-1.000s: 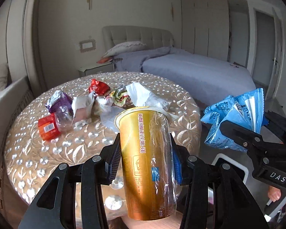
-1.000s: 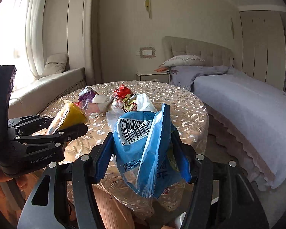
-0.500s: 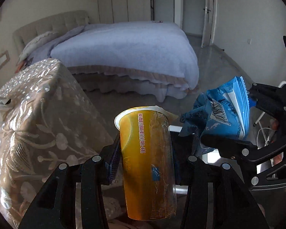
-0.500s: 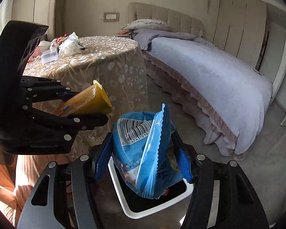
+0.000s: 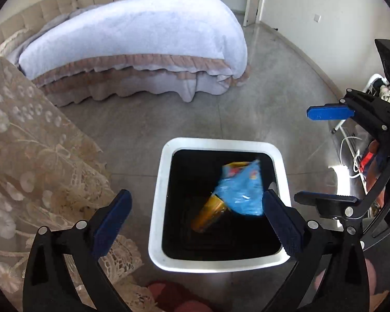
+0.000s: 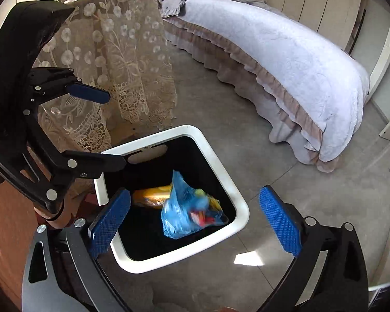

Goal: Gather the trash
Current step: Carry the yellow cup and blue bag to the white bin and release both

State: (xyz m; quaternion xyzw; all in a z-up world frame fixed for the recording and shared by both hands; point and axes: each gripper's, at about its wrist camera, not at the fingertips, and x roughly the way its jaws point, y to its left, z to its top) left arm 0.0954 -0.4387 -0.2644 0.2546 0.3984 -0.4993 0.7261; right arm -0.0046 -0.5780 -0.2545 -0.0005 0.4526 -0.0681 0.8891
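Yellow cup (image 5: 210, 214) lies tilted in bin (image 5: 155, 202), under blue bag (image 5: 240, 189).

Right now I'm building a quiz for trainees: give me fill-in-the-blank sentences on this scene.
1. The blue bag and yellow cup are inside the ____.
2. The bin has a ____ rim.
3. Both the left gripper and right gripper are ____.

Missing: bin; white; open

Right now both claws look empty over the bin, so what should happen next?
Probably swing both back toward the lace-covered table for more trash: the left gripper and right gripper are open, and the yellow cup and blue snack bag are inside the white-rimmed bin.
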